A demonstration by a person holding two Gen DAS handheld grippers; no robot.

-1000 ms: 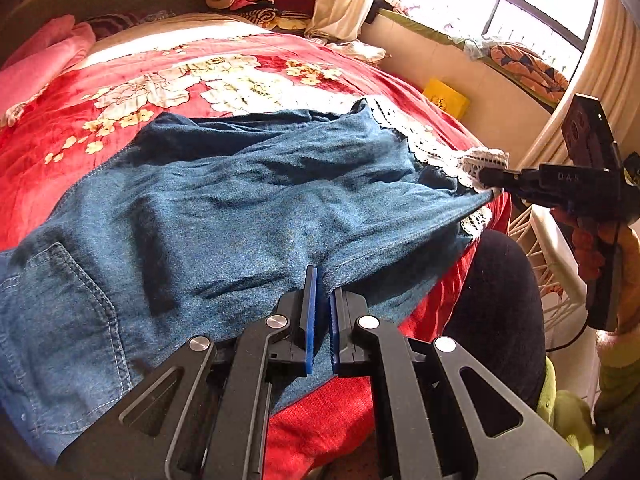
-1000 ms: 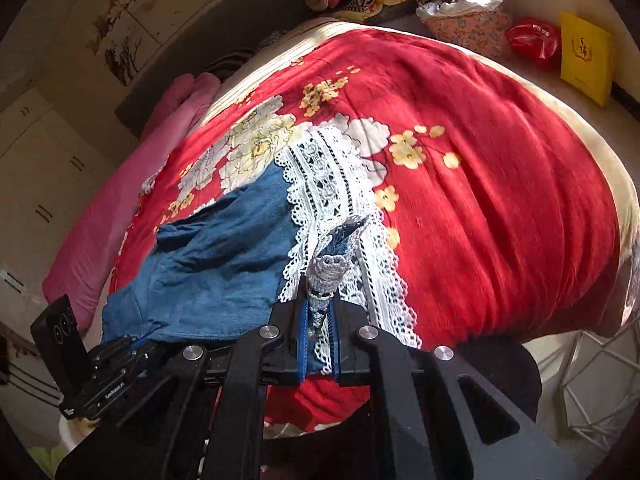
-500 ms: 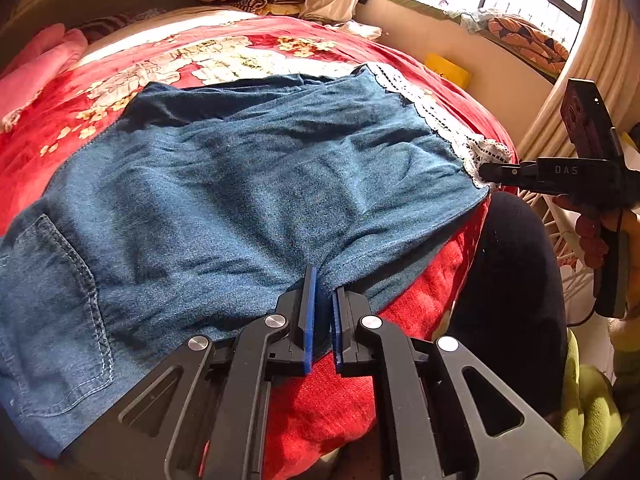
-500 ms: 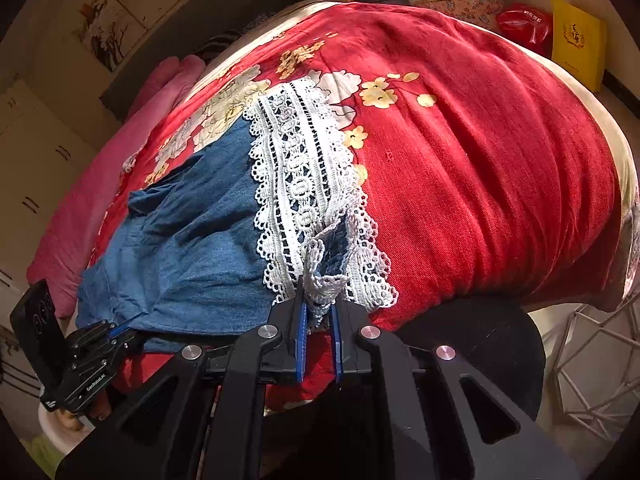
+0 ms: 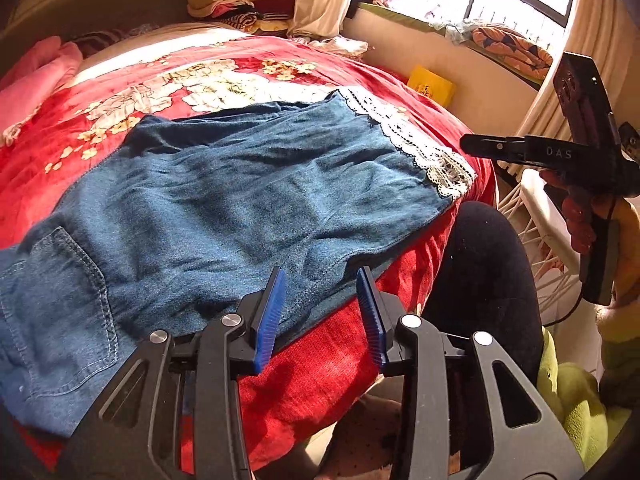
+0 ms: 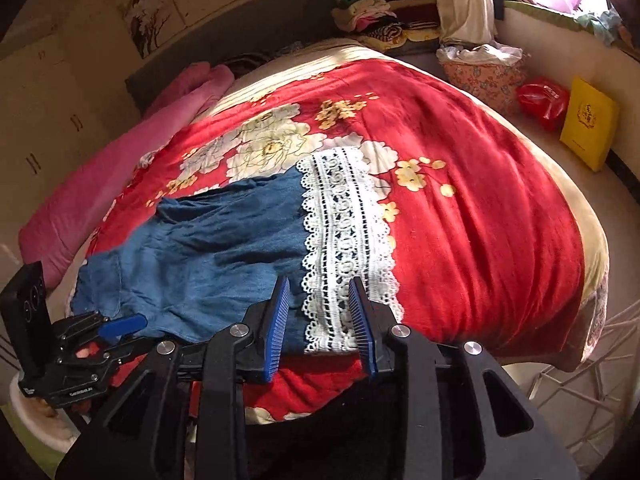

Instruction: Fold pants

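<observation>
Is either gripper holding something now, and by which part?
Nothing is held: left gripper and right gripper are open above the blue denim pants.

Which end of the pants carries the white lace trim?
The hem end, lying between the right gripper fingers; the other end near the left gripper is plain denim with a stitched pocket.

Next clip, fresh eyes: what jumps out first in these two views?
The denim pants lie spread across the near side of a bright red floral blanket, their white lace hem toward the right. Both grippers stand open at the near edge: the left gripper over the denim, the right gripper straddling the lace. A pink quilt lies along the bed's far left edge.
</observation>
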